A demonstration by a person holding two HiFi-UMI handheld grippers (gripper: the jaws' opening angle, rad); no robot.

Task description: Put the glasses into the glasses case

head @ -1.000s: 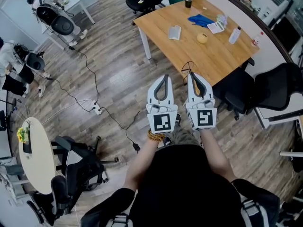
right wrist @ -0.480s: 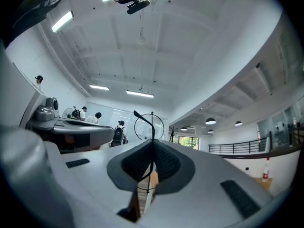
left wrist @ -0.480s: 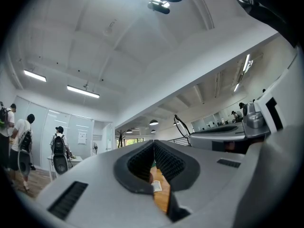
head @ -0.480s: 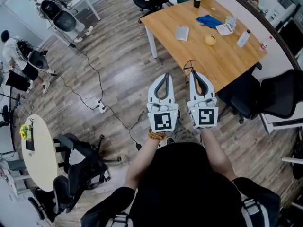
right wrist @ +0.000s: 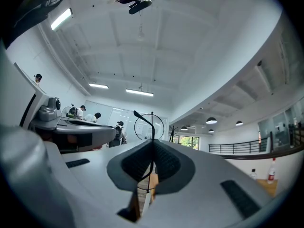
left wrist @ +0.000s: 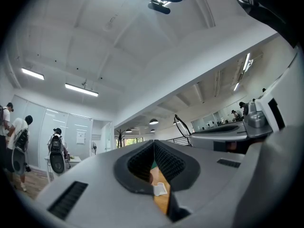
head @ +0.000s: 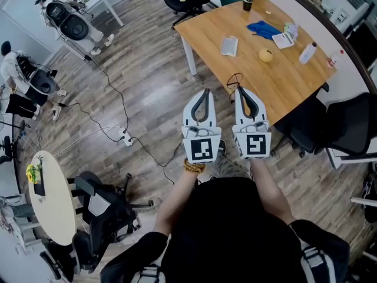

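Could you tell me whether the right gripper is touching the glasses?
Touching. In the right gripper view, the right gripper has its jaws closed on the thin black frame of the glasses, with a round rim standing above the tips.

A: How many grippers are counted?
B: Two: the left gripper (head: 202,93) and the right gripper (head: 240,91).
A: What is counted on the wooden table (head: 259,78)?
B: One glasses case (head: 229,45), one blue cloth (head: 263,28), one yellow ball (head: 265,55), one dark cup (head: 248,0), and two bottles, a clear bottle (head: 307,53) and a red-capped bottle (head: 336,58). One pair of glasses (head: 234,81) is counted.
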